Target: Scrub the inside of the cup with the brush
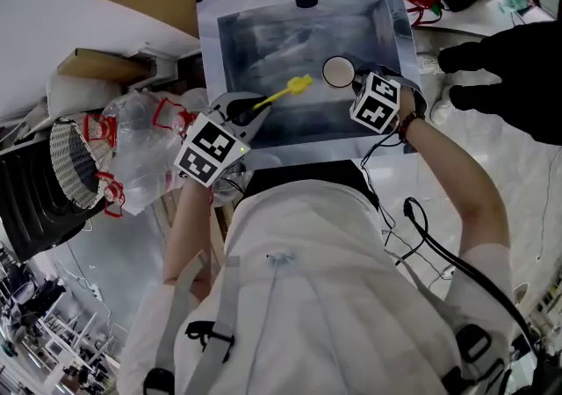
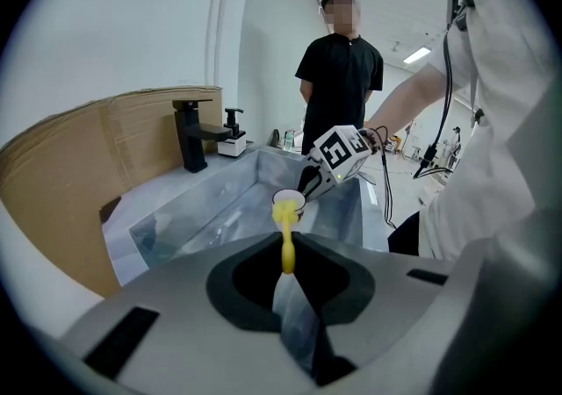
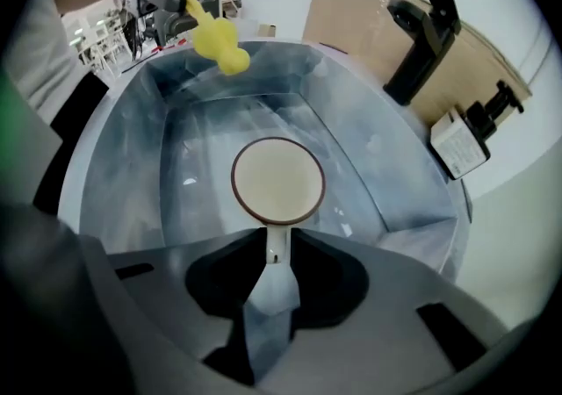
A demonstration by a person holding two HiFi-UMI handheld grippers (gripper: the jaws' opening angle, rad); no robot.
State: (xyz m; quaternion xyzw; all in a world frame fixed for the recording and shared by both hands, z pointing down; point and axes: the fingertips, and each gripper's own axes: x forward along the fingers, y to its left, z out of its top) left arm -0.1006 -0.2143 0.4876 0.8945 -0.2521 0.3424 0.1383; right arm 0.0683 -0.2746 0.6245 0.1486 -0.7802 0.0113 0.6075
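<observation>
Presently, the yellow brush (image 1: pixel 285 92) is clamped by its handle between the jaws of the left gripper (image 1: pixel 253 111). The cup (image 3: pixel 278 181) is pinched by its handle in the right gripper (image 3: pixel 274 272), over the sink (image 1: pixel 230 55). The approach is judged in hand: the bristle head, near but apart, must be guided into the cup's mouth.
</observation>
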